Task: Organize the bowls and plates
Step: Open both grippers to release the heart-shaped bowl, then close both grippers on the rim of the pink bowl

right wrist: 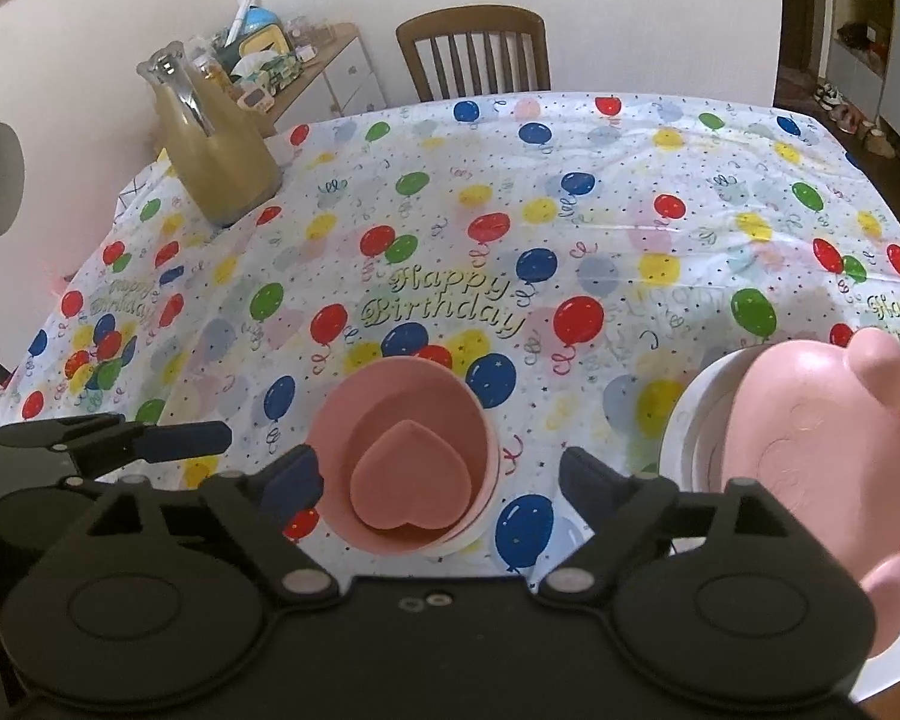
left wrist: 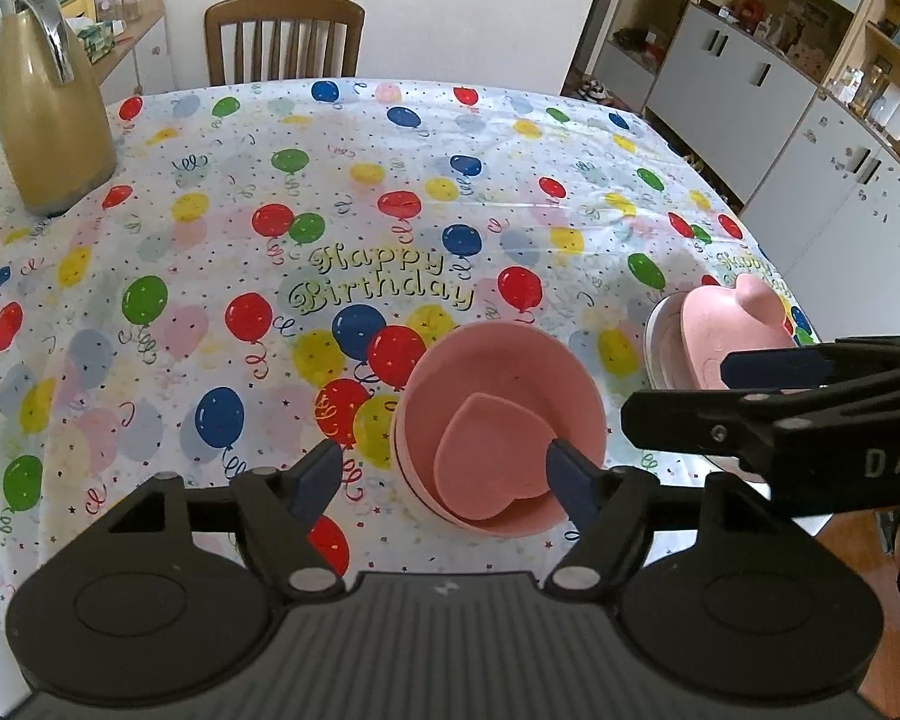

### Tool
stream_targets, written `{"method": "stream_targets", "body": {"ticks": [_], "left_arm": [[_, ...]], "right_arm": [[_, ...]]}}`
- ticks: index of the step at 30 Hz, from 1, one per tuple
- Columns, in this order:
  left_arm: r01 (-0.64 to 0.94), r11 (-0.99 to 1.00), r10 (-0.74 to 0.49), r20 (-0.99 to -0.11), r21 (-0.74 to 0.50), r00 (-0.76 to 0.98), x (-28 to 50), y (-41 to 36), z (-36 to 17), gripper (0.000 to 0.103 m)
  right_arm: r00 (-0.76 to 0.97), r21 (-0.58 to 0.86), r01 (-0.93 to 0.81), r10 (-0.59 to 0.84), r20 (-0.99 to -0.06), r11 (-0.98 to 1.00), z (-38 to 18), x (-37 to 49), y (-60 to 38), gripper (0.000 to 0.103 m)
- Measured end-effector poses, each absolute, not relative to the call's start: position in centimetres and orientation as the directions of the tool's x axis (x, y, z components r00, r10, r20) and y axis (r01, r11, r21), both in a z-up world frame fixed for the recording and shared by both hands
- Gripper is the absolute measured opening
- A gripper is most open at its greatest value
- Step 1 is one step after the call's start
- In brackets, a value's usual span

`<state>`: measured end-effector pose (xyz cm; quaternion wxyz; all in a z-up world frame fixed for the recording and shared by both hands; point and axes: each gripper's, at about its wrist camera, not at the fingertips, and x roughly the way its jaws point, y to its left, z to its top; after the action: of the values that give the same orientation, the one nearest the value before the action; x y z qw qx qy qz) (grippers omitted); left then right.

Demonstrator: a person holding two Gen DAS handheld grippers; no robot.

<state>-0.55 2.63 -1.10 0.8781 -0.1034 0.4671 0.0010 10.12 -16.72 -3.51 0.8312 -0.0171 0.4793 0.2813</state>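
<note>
Pink bowls [left wrist: 504, 396] sit nested near the front of the bench [left wrist: 210, 312], a small heart-shaped pink dish [left wrist: 492, 468] lying inside the top one; in the right wrist view we see a paler rim under the stack. To their right, well apart, a pink plate with rounded ears [right wrist: 810, 456] rests on a white round dish [right wrist: 699, 402], close to the bench's right edge.

Our left hand-held gripper [left wrist: 444, 474] has its jaws standing wide, one blue pad left of the bowls and the other over the bowl's right side; we cannot tell whether that pad touches the rim, and nothing is gripped. Our right hand-held gripper [right wrist: 438, 480] is also spread wide and holds nothing, its left pad by the bowls' left side and its right pad over bare cloth between the two stacks.

A balloon-printed Happy Birthday cloth [right wrist: 510, 228] covers the bench. Its middle and far half lie open. A tan jug with a silver handle [left wrist: 48, 114] stands at the far left corner, and a wooden chair [right wrist: 474, 54] is behind the far edge
</note>
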Motion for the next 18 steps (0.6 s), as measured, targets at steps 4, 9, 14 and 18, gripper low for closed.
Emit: {"method": "stream_targets", "body": {"ticks": [4, 9, 14, 18], "left_arm": [[-0.115, 0.974, -0.099, -0.824, -0.194, 0.558, -0.4, 2.9, -1.7, 0.077], [-0.132, 0.971, -0.096, -0.834, -0.197, 0.543, 0.1, 3.2, -2.6, 0.077], [-0.15, 0.968, -0.097, -0.848, -0.203, 0.52, 0.9, 3.4, -3.9, 0.077], [-0.175, 0.962, -0.098, -0.858, -0.212, 0.504, 1.6, 3.9, -5.1, 0.077]], "right_arm": [[0.392, 0.261, -0.457, 0.456, -0.799, 0.85, -4.0, 10.2, -17.0, 0.097], [0.383, 0.278, -0.405, 0.438, -0.814, 0.871, -5.4, 10.9, -17.1, 0.097], [0.37, 0.285, -0.375, 0.424, -0.827, 0.882, -6.9, 11.5, -16.8, 0.097], [0.353, 0.297, -0.34, 0.414, -0.839, 0.892, -8.1, 12.3, -16.8, 0.094]]}}
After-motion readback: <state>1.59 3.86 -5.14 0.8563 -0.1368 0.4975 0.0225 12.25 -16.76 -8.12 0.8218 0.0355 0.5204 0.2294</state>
